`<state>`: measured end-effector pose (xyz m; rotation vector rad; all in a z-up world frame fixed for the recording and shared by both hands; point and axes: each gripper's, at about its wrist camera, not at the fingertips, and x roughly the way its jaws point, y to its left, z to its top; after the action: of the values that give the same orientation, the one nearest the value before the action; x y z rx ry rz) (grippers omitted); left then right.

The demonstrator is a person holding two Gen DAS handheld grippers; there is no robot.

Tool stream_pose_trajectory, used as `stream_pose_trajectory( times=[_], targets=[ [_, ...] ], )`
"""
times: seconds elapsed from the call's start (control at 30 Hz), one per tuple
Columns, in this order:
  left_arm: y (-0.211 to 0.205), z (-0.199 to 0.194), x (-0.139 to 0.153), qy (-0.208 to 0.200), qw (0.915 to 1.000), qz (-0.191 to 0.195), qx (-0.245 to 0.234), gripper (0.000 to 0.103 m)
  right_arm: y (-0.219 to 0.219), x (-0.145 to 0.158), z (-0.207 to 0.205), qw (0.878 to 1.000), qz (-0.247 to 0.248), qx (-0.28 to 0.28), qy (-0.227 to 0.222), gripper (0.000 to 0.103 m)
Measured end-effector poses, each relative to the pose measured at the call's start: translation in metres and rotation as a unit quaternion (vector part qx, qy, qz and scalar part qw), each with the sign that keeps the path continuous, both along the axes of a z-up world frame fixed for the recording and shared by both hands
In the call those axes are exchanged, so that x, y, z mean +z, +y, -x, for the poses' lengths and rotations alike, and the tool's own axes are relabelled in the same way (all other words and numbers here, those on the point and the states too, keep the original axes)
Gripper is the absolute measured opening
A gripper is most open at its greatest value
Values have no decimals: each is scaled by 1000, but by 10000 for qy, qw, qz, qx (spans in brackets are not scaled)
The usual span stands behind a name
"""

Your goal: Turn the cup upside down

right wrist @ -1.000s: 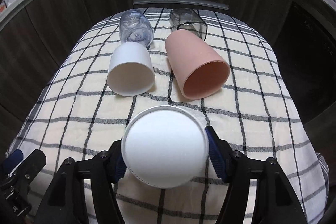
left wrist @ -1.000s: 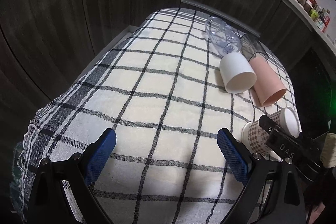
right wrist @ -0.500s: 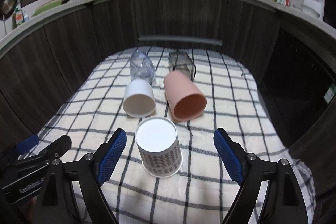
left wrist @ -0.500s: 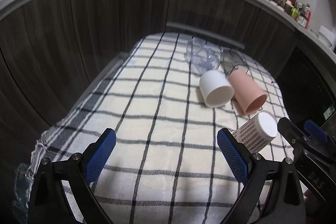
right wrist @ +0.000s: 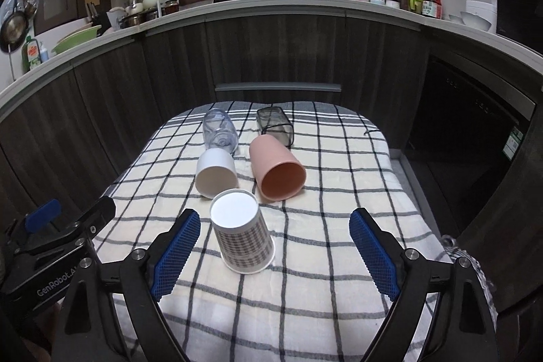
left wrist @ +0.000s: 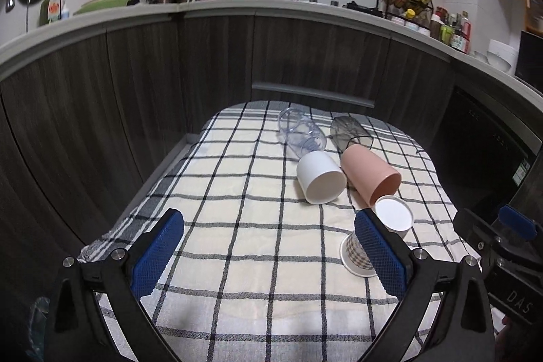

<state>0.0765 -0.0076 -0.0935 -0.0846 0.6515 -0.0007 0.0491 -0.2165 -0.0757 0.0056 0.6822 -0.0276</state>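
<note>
Released since a second ago, when the right jaws clasped it with its white base facing the camera, the checked paper cup (right wrist: 242,234) now stands upside down on the checked cloth (right wrist: 322,304), rim down and base up, low in the centre of the right wrist view. The right gripper (right wrist: 275,255) has drawn back and its jaws stand wide apart, holding nothing, the cup between them but clear of both blue pads (right wrist: 176,250).

In the left wrist view the same cup (left wrist: 390,221) sits at lower right, half hidden behind one blue pad (left wrist: 380,250) of the left gripper (left wrist: 268,253), whose jaws are likewise spread wide and empty; only the right view shows the cup's whole patterned wall.

Just beyond it lie a white cup (right wrist: 217,177) and a pink cup (right wrist: 276,173) on their sides, mouths toward the camera. Farther up the frame lie a clear cup (right wrist: 219,131) and a smoky square cup (right wrist: 275,126).
</note>
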Motion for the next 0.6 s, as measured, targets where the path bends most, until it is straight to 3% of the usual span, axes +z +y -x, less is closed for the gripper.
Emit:
stream_pose_trajectory(
  times=[0.37, 0.6],
  targets=[
    [-13, 21, 16, -560, 9981, -240, -29, 103, -6, 17, 25, 9977, 176, -129, -645, 95],
    [-16, 27, 18, -626, 9975, -335, -72, 103, -5, 26, 38, 9950, 261, -139, -953, 97]
  ],
)
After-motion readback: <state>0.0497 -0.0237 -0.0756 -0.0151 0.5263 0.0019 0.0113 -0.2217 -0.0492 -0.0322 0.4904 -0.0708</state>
